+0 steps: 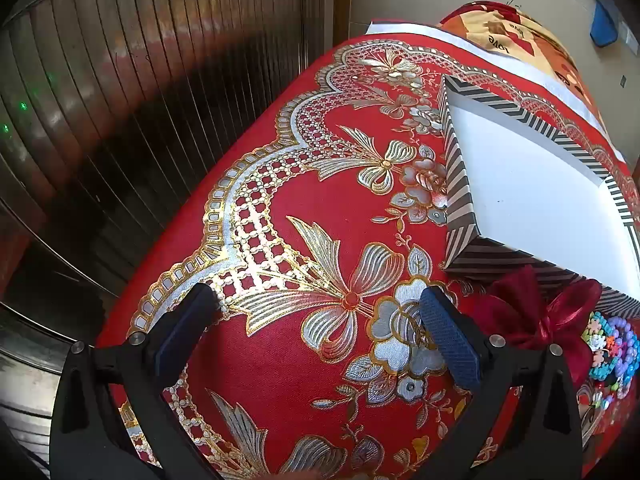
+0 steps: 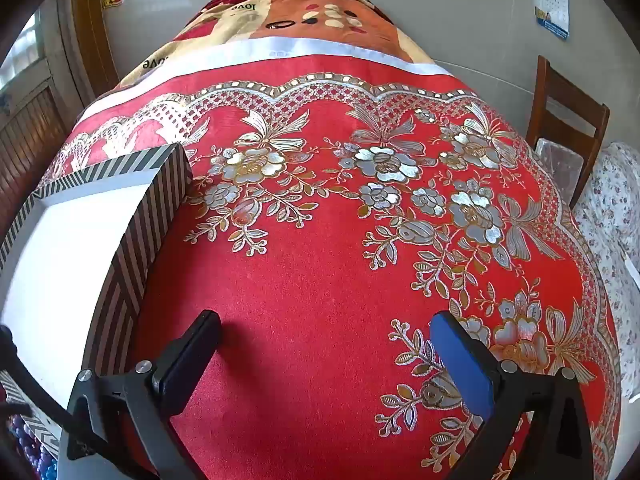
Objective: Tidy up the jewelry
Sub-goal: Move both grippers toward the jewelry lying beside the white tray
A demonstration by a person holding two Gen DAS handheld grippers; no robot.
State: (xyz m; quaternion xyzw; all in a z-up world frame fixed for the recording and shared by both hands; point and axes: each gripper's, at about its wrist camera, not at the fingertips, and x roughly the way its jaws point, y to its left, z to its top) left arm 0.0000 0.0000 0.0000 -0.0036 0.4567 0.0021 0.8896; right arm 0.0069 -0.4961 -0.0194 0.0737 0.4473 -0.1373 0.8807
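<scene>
left gripper, right gripper: fingers spread wide, empty, above red surface; striped box, beaded jewelry alongside.

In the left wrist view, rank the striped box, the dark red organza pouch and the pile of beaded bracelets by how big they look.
1. Striped box, clearly largest.
2. Dark red organza pouch.
3. Beaded bracelets, but the frame edge cuts the pile off, so its rank is unsure.
</scene>
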